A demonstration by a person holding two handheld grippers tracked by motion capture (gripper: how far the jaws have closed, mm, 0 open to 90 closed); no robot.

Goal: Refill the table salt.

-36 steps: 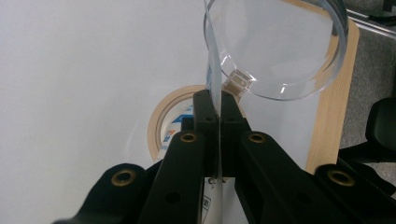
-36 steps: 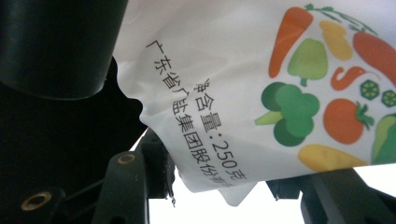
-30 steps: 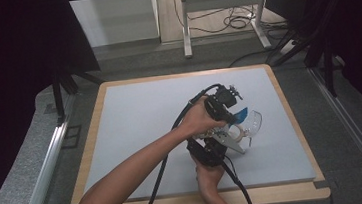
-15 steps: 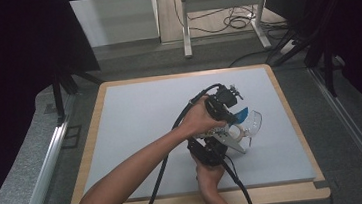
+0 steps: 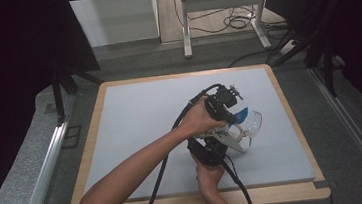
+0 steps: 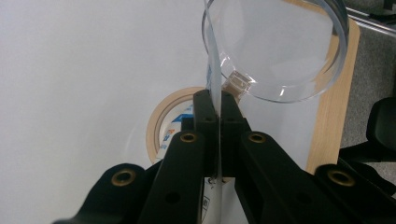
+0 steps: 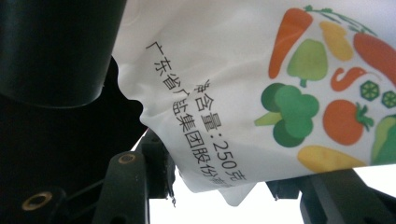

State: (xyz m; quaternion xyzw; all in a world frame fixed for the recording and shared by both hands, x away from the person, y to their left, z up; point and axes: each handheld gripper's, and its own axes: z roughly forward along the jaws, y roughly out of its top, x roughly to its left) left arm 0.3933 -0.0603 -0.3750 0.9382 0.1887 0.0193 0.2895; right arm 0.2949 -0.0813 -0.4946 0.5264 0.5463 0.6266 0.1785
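Bag [image 7: 261, 93] edges (top, right) cropped

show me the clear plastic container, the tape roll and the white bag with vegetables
clear plastic container [image 6: 280, 51], left gripper view, its round transparent wall
tape roll [image 6: 161, 119], left gripper view, its tan ring
white bag [image 7: 243, 74], right gripper view, printed front

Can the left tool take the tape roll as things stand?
Probably not: the left tool is shut on the clear plastic container, so it is occupied, though the tape roll lies just beyond its jaws.

Cup [image 6: 280, 51] over tape roll [image 6: 161, 123] (on table [image 5: 135, 116])
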